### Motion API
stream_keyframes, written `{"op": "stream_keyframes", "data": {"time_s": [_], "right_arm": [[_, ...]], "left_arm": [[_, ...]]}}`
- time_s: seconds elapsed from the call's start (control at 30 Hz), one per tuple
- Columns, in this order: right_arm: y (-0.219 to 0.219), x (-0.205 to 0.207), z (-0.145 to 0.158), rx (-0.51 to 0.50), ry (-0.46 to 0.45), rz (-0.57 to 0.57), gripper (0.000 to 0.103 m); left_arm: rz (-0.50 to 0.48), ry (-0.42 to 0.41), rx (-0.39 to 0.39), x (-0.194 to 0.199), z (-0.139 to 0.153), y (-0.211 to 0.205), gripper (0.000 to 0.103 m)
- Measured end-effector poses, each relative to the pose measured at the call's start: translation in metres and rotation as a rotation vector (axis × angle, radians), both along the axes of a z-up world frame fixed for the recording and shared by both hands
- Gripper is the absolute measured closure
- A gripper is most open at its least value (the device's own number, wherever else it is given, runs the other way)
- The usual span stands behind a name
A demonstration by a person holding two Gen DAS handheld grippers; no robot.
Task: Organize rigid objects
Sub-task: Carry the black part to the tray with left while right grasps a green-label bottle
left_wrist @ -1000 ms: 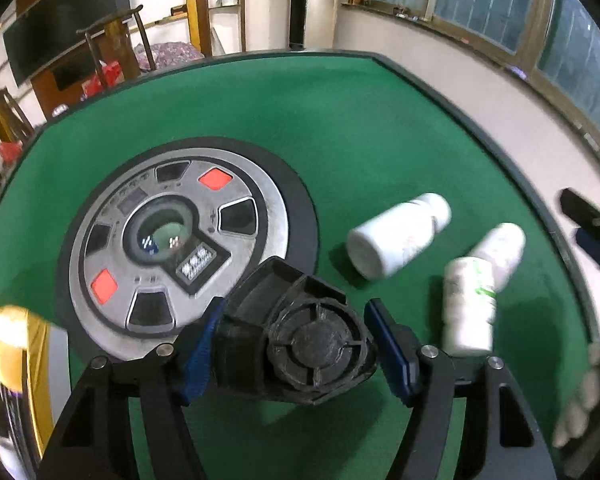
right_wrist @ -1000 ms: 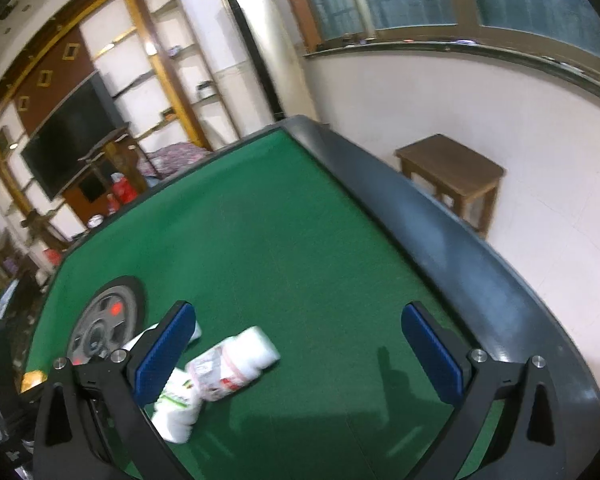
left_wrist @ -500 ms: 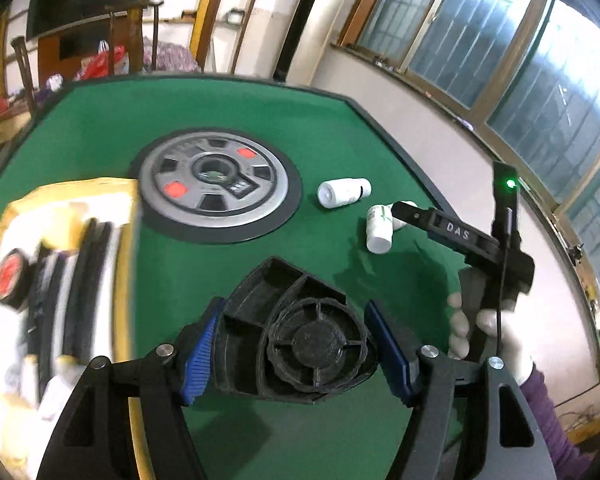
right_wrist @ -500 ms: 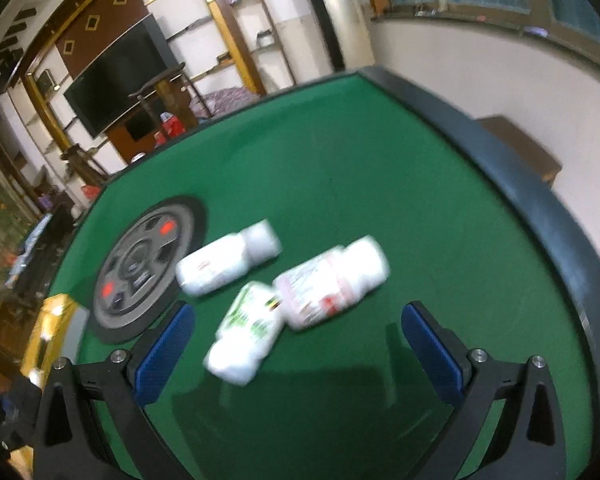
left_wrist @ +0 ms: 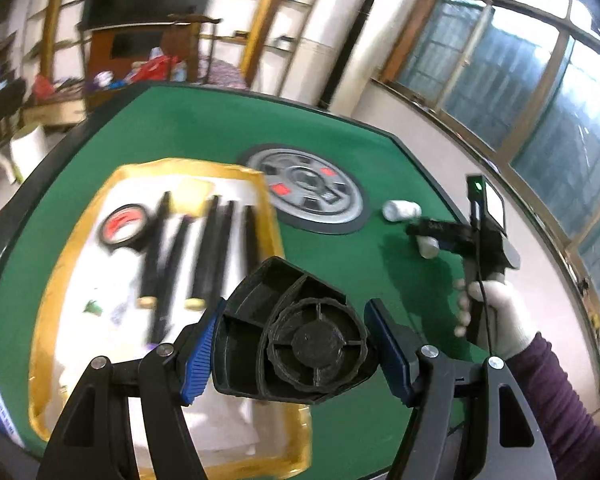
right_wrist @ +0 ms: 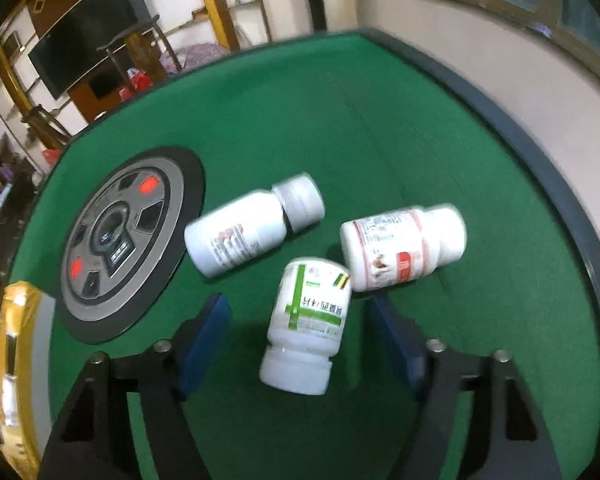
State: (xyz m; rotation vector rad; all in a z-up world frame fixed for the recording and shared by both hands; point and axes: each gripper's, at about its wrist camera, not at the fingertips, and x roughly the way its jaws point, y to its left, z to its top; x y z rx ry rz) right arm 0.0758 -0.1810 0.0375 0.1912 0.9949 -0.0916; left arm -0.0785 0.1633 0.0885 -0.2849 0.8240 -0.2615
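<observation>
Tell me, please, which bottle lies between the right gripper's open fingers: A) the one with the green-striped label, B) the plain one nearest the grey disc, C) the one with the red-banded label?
A: the green-striped bottle lies between the right gripper's spread fingers, untouched by either.

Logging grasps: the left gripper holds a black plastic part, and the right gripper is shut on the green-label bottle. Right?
Not quite. The right wrist view shows the right gripper open, its fingers astride the green-label bottle without touching. The left gripper does hold the black part.
</observation>
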Motion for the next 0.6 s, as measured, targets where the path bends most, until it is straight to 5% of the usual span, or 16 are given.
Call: {"op": "stream_keyframes", "data": {"time_s": [0.1,0.6], "right_arm": [[0.002,-0.006,0.0,-0.029,-0.002,-0.008,0.068],[0.021,-0.085,0.024,0.289,-0.027,0.147,0.069]], "left_arm": [[0.048,-0.002,-0.01,-0.006,-0.004,0.019,0.029],[0.213,0.015,-0.012,-0.041,-0.03,0.09,0.029]]}}
